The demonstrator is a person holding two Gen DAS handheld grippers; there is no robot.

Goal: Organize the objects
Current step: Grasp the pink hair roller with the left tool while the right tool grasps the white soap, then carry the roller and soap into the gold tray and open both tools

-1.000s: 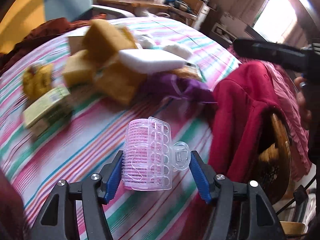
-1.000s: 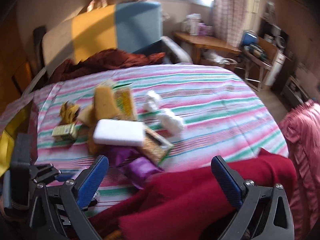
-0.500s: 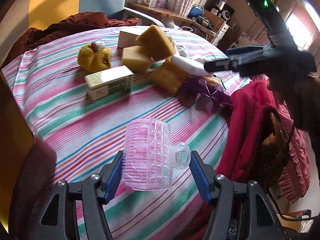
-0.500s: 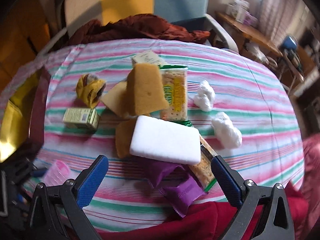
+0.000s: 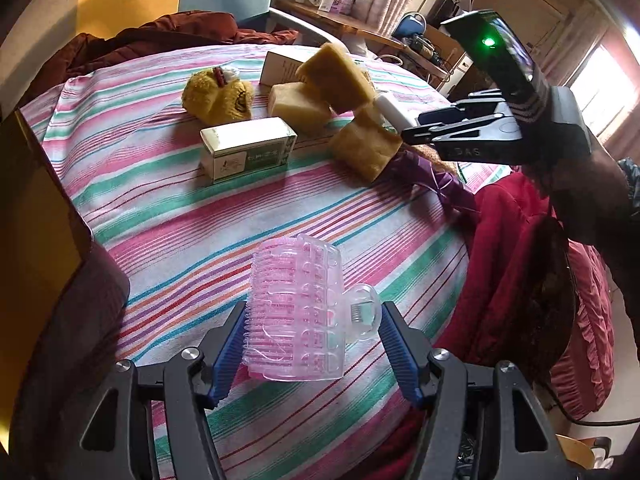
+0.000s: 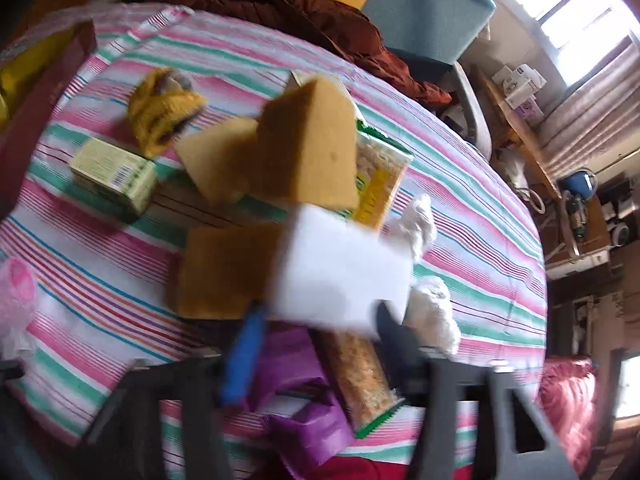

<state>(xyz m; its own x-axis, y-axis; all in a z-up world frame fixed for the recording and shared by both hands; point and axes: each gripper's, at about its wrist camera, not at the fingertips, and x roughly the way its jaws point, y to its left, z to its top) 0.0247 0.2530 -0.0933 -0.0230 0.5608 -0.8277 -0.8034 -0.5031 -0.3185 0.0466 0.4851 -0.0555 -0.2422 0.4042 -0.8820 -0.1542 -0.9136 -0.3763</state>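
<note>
**Right gripper clamps the white sponge while the left carries a hair roller**

The step in hand looks like a pick from the pile on the striped tablecloth [image 5: 168,216]. The right gripper [image 6: 316,332] has just closed, and its jaws now pinch the near edge of the white foam sponge [image 6: 340,268], which lies on top of the heap, across a yellow sponge [image 6: 224,272] and a packet of crackers [image 6: 380,176]. The view is blurred, so how firm the hold is cannot be told. The next move calls for a straight lift, I judge, since the sponge leans on its neighbours and could drag them along.

The sponge is a plain white slab, soft-looking, with square corners.

The left gripper [image 5: 312,340] is clamped on a pink hair roller [image 5: 296,312] with a clear plastic clip, held above the near side of the table, well apart from the pile.
</note>
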